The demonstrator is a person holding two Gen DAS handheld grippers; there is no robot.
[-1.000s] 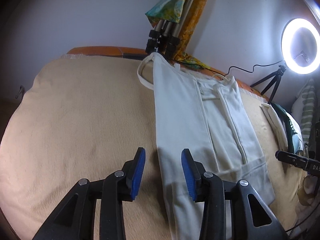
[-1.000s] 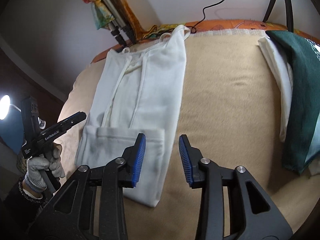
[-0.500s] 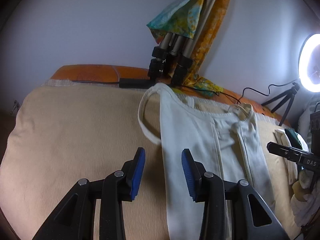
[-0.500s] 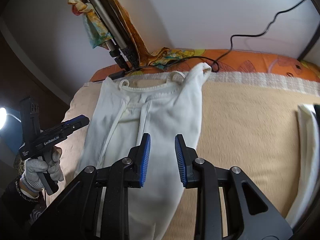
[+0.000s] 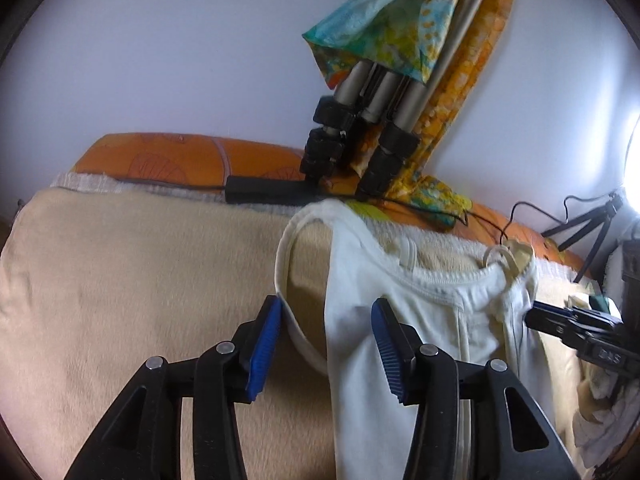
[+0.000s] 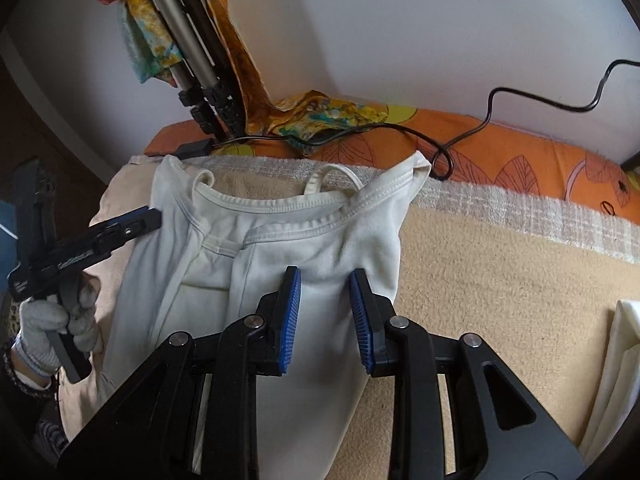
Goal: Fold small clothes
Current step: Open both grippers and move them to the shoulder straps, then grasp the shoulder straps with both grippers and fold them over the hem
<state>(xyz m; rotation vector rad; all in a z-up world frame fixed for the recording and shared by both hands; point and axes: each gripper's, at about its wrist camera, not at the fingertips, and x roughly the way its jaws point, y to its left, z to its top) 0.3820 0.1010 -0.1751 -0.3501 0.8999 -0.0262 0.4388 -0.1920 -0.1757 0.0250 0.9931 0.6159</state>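
Left wrist view is looking down over a beige blanket [image 5: 132, 264] on which a white tank top [image 5: 436, 332] is lying, folded lengthwise into a narrow strip with its neckline toward the wall. The left gripper [image 5: 326, 344] is hovering over the top's left shoulder area, its blue-padded jaws spreading wider at this moment; the loose armhole strap [image 5: 282, 264] is curving just beside the left pad and the folded edge of the cloth is lying below the gap, but the pads are not pressing on anything. The right gripper [image 6: 325, 316] is hanging over the other side of the same garment, near its right edge below the shoulder, with its jaws standing narrowly apart and only flat fabric beneath them (no pinch that I can make out). In the right wrist view the gloved left hand [image 6: 60, 320] is gripping the handle of its tool at the garment's far side. Beyond the neckline, an orange leaf-patterned sheet [image 6: 520, 156] is running along the wall, a black cable [image 6: 500, 100] is trailing over it, and folded tripod legs [image 5: 360, 136] draped with a yellow-and-teal scarf [image 5: 384, 20] are leaning there. A ring light [image 5: 632, 160] is glaring at the right edge.
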